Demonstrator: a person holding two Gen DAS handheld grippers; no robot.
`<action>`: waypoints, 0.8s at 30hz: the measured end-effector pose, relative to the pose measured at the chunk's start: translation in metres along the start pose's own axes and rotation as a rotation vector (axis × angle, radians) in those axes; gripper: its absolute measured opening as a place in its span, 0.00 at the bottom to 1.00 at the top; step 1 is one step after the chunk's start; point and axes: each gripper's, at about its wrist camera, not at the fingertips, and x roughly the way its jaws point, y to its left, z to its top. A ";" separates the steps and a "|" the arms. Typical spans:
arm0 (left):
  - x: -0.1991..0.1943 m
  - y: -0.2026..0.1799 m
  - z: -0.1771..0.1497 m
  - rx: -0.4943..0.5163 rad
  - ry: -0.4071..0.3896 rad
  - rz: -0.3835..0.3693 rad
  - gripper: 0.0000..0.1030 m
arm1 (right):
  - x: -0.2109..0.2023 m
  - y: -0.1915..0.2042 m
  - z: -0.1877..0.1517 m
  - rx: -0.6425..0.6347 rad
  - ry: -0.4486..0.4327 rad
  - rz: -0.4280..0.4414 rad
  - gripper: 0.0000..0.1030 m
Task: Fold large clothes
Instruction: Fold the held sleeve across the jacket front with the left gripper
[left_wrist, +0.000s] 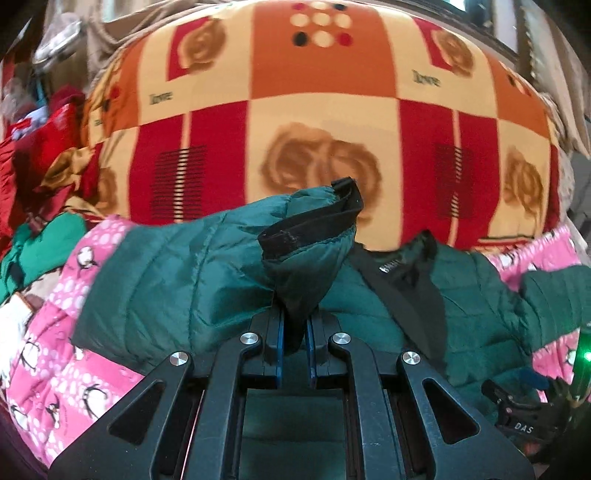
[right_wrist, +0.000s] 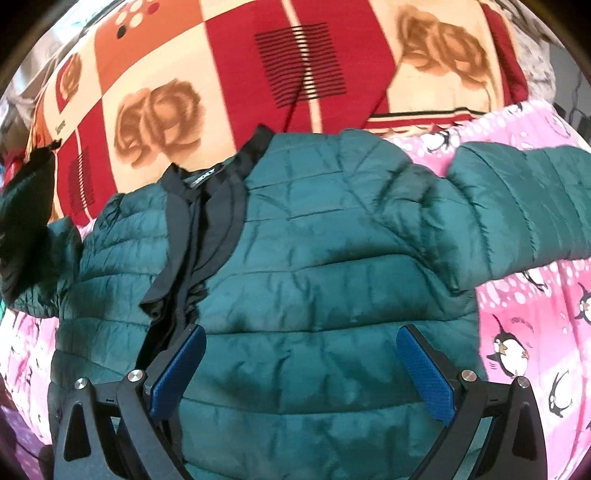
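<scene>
Jacket (right_wrist: 314, 258), green quilted, lies front-up on the pink penguin blanket (right_wrist: 535, 332) on a bed. Left gripper (left_wrist: 294, 332): jaws clamped on the cuff of one sleeve (left_wrist: 306, 236), raised over the body. Right gripper (right_wrist: 301, 373): jaws wide, empty, above the chest. Judged early: other sleeve (right_wrist: 517, 206) outstretched, body unfolded. Checked rose blanket (left_wrist: 325, 110) lies beyond; room cluttered.

Bare blanket (left_wrist: 325, 74) beyond jacket (right_wrist: 314, 258)

jacket (right_wrist: 314, 258) hem cut off btm, label (left_wrist: 388, 268) txt unreadable
</scene>
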 end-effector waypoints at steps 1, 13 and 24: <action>0.001 -0.006 -0.002 0.009 0.002 -0.004 0.08 | -0.001 -0.002 0.000 0.004 -0.001 -0.001 1.00; 0.033 -0.081 -0.029 0.089 0.092 -0.059 0.08 | -0.010 -0.036 0.000 0.047 -0.026 -0.019 1.00; 0.066 -0.123 -0.061 0.135 0.196 -0.096 0.08 | -0.009 -0.062 -0.003 0.108 -0.014 -0.005 1.00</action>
